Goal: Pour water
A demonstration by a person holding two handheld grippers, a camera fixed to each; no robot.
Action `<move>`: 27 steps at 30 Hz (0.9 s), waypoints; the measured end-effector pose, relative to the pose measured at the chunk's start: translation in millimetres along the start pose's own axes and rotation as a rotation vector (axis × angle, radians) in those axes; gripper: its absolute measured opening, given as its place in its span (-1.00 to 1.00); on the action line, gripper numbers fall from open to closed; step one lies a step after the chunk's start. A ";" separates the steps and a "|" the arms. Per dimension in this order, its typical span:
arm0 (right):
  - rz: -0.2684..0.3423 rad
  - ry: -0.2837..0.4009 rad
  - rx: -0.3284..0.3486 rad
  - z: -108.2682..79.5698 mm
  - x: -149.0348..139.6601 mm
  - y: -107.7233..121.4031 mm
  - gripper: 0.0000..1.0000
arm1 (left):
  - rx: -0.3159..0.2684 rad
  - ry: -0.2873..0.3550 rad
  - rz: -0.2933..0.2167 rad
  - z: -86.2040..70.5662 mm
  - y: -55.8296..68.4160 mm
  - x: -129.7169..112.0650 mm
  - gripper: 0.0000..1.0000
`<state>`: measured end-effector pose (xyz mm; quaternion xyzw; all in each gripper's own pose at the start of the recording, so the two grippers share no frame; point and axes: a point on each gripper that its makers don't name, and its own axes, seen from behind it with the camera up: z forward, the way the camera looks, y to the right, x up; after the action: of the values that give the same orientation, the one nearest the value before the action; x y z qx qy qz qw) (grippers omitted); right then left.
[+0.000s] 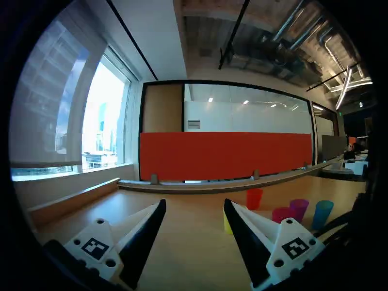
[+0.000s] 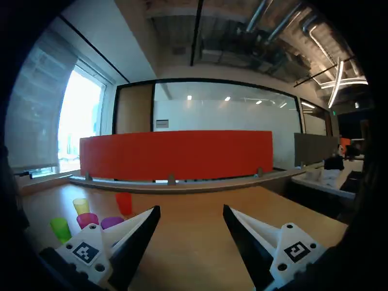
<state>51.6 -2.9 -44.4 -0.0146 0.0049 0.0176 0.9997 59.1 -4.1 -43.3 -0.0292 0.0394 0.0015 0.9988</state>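
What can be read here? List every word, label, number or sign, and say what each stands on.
No words or numbers are readable.
The wall plaque: too small to read.
The square markers on the left tool and the right tool: black-and-white patterns, no letters.
The cups: no print visible.

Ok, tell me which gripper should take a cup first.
Probably left: the left gripper is open, the yellow cup just beside its fingertip. The right gripper has cups off to its side.
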 end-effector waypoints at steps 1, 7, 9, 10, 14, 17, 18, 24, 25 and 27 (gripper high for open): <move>0.007 -0.001 -0.002 0.4 1.1 0.5 1.00 | 0.006 0.002 0.006 0.9 0.2 -1.2 0.76; 0.024 -0.001 -0.018 1.1 10.3 2.4 1.00 | 0.040 0.001 0.034 6.0 0.6 -10.9 0.76; 0.018 -0.005 -0.020 0.8 12.4 1.3 1.00 | 0.045 0.001 0.036 7.6 1.4 -14.0 0.76; 0.011 -0.008 -0.021 0.9 13.7 0.3 1.00 | 0.046 0.002 0.035 8.5 2.1 -15.3 0.76; -0.012 -0.010 -0.020 1.7 18.0 -6.1 1.00 | 0.045 0.009 0.030 11.8 4.5 -17.8 0.76; -0.025 -0.017 -0.016 3.0 17.8 -11.5 1.00 | 0.044 0.013 0.027 14.4 6.3 -18.1 0.76; -0.028 -0.019 -0.015 3.5 17.6 -12.7 1.00 | 0.044 0.014 0.027 15.2 7.0 -18.4 0.76; -0.030 -0.026 -0.015 6.6 15.2 -16.7 1.00 | 0.043 0.014 0.029 18.9 12.1 -21.3 0.76; -0.029 -0.027 -0.016 7.0 14.4 -16.6 1.00 | 0.043 0.013 0.029 19.5 12.5 -22.7 0.76; -0.029 -0.029 -0.017 7.7 13.0 -16.4 1.00 | 0.043 0.010 0.030 20.7 12.8 -25.3 0.76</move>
<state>65.3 -18.6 -36.4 -0.0229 -0.0098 0.0034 0.9997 35.4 9.9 -21.4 -0.0069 0.0451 0.0156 0.9988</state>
